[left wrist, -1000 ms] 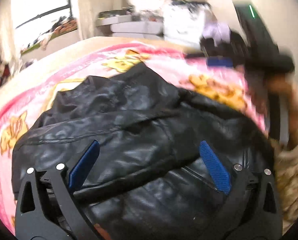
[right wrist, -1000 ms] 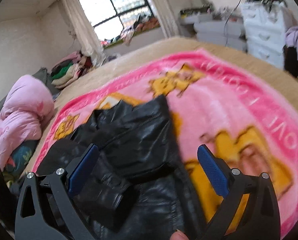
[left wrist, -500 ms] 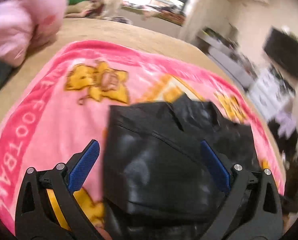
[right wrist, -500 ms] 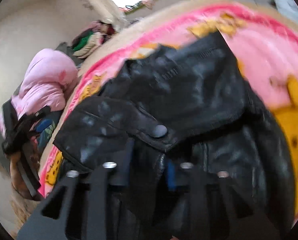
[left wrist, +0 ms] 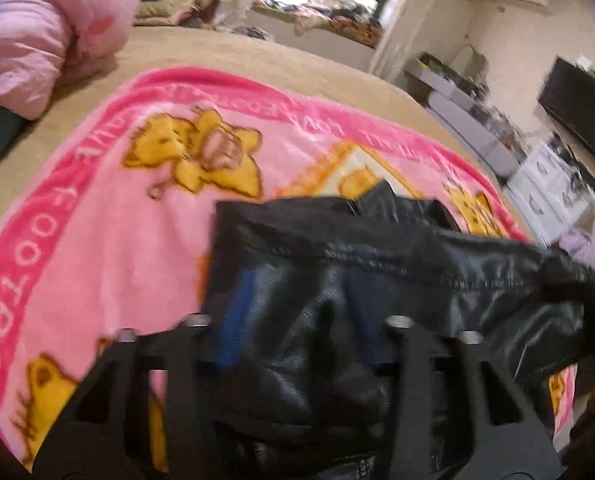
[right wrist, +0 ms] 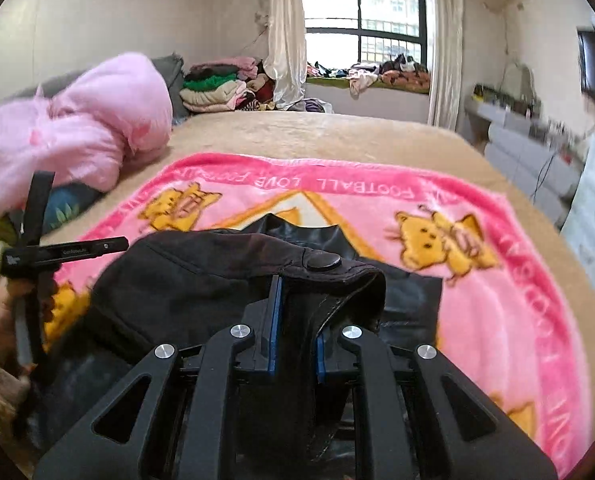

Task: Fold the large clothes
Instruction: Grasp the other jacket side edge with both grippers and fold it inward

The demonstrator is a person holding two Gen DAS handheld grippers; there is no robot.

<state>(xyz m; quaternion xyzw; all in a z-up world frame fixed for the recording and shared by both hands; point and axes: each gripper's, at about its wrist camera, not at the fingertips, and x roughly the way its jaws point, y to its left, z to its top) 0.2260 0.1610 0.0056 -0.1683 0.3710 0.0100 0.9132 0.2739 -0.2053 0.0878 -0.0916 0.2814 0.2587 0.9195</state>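
Note:
A black leather jacket point(left wrist: 397, 264) lies bunched on a pink blanket point(left wrist: 97, 240) on the bed. In the blurred left wrist view my left gripper point(left wrist: 297, 316) is at the jacket's left edge, its jaws closing on a thick fold of leather that fills the gap between the blue pads. My right gripper point(right wrist: 295, 320) is shut on a strap-like flap of the jacket point(right wrist: 201, 276), just below its snap button point(right wrist: 323, 260), and holds that flap raised off the blanket point(right wrist: 497, 300). The left gripper's black body point(right wrist: 37, 256) and a hand show at the left edge.
A pink duvet point(right wrist: 77, 132) is heaped at the bed's far left, with stacked clothes point(right wrist: 217, 88) behind it under the window. White drawers point(left wrist: 553, 196) and a wall screen point(left wrist: 577, 120) stand to the right of the bed.
Both grippers stood wide open a second ago. The right one shut on the jacket flap and lifted it. The left one swung to the jacket's left edge and its pads drew in.

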